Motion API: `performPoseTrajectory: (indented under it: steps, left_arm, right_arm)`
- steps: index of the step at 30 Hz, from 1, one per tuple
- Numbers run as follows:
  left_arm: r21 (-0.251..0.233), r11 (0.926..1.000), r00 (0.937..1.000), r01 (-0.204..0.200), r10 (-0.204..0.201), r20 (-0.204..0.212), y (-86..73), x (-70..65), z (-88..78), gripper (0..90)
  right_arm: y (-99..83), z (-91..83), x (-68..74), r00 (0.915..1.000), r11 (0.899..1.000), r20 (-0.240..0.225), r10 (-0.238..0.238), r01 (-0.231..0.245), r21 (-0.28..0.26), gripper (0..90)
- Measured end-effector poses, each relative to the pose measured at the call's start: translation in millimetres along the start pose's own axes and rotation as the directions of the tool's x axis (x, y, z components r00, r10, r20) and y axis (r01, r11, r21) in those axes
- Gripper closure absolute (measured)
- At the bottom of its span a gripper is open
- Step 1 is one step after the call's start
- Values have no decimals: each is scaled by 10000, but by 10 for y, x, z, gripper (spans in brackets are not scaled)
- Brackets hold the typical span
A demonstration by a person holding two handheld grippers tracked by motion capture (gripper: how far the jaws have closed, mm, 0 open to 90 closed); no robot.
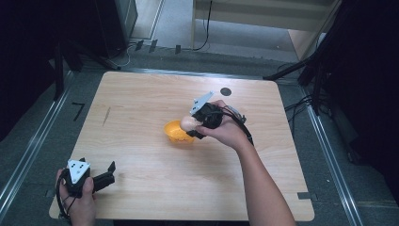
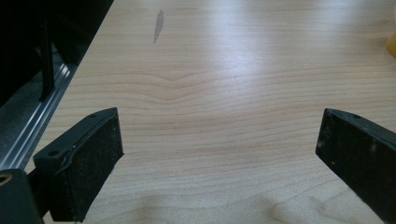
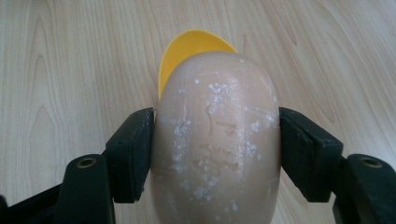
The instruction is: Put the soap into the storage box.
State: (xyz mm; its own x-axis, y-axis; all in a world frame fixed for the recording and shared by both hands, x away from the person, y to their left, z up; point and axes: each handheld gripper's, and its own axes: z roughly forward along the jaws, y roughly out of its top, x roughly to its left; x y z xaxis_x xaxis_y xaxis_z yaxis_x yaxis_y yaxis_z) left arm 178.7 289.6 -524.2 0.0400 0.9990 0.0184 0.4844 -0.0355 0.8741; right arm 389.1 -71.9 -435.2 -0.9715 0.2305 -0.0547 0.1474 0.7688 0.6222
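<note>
Egg (image 3: 217,140) clamped in right gripper (image 1: 192,128) fingers over the yellow bowl (image 1: 175,132) mid-table, so we judge placing is next: lower, release; left gripper (image 1: 109,174) fingers apart, idle near-left.

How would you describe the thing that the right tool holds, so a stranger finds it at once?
Look at the wooden table, near its middle, where a yellow bowl stands. Just above the bowl, the right tool grips a pale beige egg-shaped object. It alone is smooth, rounded and flecked with white specks.
</note>
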Motion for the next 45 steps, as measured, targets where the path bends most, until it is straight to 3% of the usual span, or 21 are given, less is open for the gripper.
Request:
performPoseTrajectory:
  steps: [7,10,15,22,26,28,32,35,45]
  left_arm:
    - [10,10000,10000,2,-2,-3,0,0,0,9]
    - [0,10000,10000,-2,2,5,0,0,0,9]
    - [-1,10000,10000,20,-20,21,0,3,-1,9]
    - [11,10000,10000,20,-20,22,1,5,-3,9]
    - [-6,10000,10000,42,-42,41,0,9,-3,8]
    - [2,10000,10000,42,-42,35,0,9,-5,9]
    - [7,10000,10000,50,-50,51,0,11,-5,9]
    - [21,10000,10000,61,-61,45,1,13,-5,9]
    - [23,10000,10000,69,-69,32,1,12,-5,9]
  right_arm:
    - [81,125,-31,9968,9974,-388,-695,702,171,326]
    - [90,184,-43,9952,9981,-767,-608,607,-36,326]
    - [87,245,-71,9947,9967,-652,-797,805,96,326]
    - [183,294,-96,9909,9946,-969,-931,972,376,326]
    - [203,318,-125,9911,9961,-1053,-820,849,233,325]
    - [202,353,-129,9895,9927,-964,-1075,1123,448,324]
    - [200,400,-125,9923,9910,-615,-1078,1122,727,323]
    - [201,404,-167,9896,9936,-1074,-955,1013,499,323]
    - [226,434,-199,9847,9935,-1493,-894,987,562,322]
